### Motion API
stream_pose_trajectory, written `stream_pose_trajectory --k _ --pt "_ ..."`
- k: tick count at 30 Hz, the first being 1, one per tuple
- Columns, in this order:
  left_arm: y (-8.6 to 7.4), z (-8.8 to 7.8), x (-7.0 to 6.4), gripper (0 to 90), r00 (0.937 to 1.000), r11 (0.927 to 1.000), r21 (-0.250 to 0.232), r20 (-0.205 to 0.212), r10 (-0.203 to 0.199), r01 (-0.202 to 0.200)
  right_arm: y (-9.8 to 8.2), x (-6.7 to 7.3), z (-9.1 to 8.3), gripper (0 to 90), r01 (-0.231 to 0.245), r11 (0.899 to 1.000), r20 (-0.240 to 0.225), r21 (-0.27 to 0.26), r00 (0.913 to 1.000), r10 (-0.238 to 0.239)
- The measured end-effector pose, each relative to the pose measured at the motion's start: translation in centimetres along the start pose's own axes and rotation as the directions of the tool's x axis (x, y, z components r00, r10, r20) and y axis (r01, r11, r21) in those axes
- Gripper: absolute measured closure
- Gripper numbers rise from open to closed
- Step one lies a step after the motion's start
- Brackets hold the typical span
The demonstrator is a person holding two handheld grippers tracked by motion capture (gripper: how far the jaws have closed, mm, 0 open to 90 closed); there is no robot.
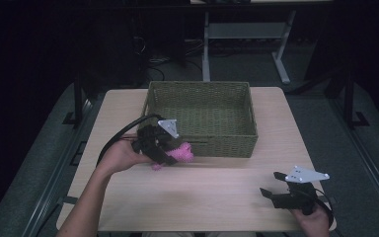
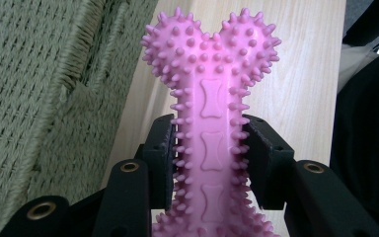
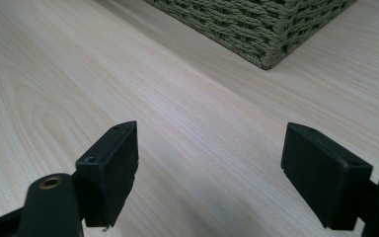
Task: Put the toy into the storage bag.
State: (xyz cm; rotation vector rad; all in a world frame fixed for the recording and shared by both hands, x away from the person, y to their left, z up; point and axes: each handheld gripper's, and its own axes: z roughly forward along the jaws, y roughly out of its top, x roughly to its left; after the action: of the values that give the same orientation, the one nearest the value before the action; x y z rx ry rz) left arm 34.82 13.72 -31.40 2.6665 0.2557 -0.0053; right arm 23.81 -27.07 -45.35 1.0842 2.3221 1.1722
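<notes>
A pink spiky bone-shaped toy (image 2: 211, 94) is clamped by its shaft between the black jaws of my left gripper (image 2: 209, 158). In the high view that left gripper (image 1: 170, 154) holds the pink toy (image 1: 182, 154) just above the table, close to the front wall of the green woven basket (image 1: 227, 145). The basket's weave (image 2: 34, 89) fills the left of the left gripper view. My right gripper (image 1: 271, 185) stands open low over the table's front right part, nothing between its pads. In its own view the right gripper (image 3: 209, 163) faces bare wood and a basket corner (image 3: 266, 29).
The light wooden table (image 1: 202, 192) has free room in front of the basket and between the two hands. A cable (image 1: 123, 133) loops from the left gripper. Beyond the table are a dark floor and the legs of another desk (image 1: 281, 64).
</notes>
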Motion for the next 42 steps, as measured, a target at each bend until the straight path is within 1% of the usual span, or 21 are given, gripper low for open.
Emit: stream_pose_trajectory --k 3,4,9,11,15,18,25,26,30,31,33,36,38,42 --pt "0.2 -0.2 0.2 58.5 1.0 1.0 0.005 -0.001 0.001 -0.001 0.0 -0.1 0.1 21.6 0.001 1.0 -0.001 0.0 1.0 -0.001" --pt "0.2 -0.3 0.3 58.5 1.0 1.0 0.002 0.006 0.0 0.0 0.0 -0.1 0.1 21.6 0.002 1.0 -0.001 -0.001 1.0 -0.002" --pt "0.6 -0.6 0.8 58.5 1.0 0.9999 0.013 0.002 0.004 -0.004 0.0 -0.1 0.0 21.6 0.003 1.0 0.002 -0.002 1.0 -0.003" --pt "0.8 -0.8 0.9 58.5 1.0 0.9999 0.01 -0.002 0.006 -0.006 0.1 -0.2 0.0 21.6 0.002 1.0 0.0 -0.003 1.0 -0.002" --pt "1.0 -1.3 1.3 58.5 1.0 0.9999 0.009 0.005 0.006 -0.006 0.1 -0.2 0.0 21.6 0.005 1.0 0.001 -0.005 1.0 -0.005" --pt "1.3 -1.7 1.5 58.5 1.0 0.9999 0.013 -0.001 0.008 -0.008 0.1 -0.2 0.0 21.6 0.002 1.0 0.0 -0.005 1.0 -0.002" --pt "2.2 -2.4 2.2 58.5 0.9999 0.9998 0.014 0.001 0.015 -0.015 0.1 -0.3 0.0 21.6 0.005 1.0 -0.001 -0.005 1.0 -0.005" --pt "2.2 -2.5 2.3 58.5 0.9998 0.9997 0.017 0.002 0.018 -0.018 0.1 -0.3 0.0 21.6 0.004 1.0 -0.001 -0.006 1.0 -0.004" --pt "2.4 -2.6 2.8 58.5 0.9999 0.9999 0.007 0.008 0.012 -0.012 0.1 -0.3 0.1 21.6 0.002 1.0 -0.001 -0.004 1.0 -0.002" --pt "2.5 -2.7 3.1 58.5 1.0 1.0 0.005 0.008 0.005 -0.005 0.2 -0.3 0.1 21.6 0.0 1.0 -0.001 -0.002 1.0 0.0" --pt "2.7 -2.9 3.4 58.5 0.9999 0.9998 0.015 0.007 0.011 -0.011 0.2 -0.3 0.1 21.6 0.002 1.0 -0.002 -0.005 1.0 -0.002" --pt "3.1 -3.1 3.7 58.5 0.9999 0.9999 0.006 0.006 0.009 -0.009 0.2 -0.4 0.0 21.6 0.002 1.0 0.0 -0.009 1.0 -0.002" --pt "3.4 -3.3 4.0 58.5 0.9999 0.9998 0.011 0.004 0.015 -0.015 0.2 -0.4 0.0 21.6 0.001 1.0 -0.001 -0.009 1.0 -0.001" --pt "4.0 -3.5 4.4 58.5 0.9999 0.9999 0.011 0.0 0.012 -0.012 0.2 -0.4 0.1 21.6 0.001 1.0 -0.002 -0.009 1.0 -0.001"
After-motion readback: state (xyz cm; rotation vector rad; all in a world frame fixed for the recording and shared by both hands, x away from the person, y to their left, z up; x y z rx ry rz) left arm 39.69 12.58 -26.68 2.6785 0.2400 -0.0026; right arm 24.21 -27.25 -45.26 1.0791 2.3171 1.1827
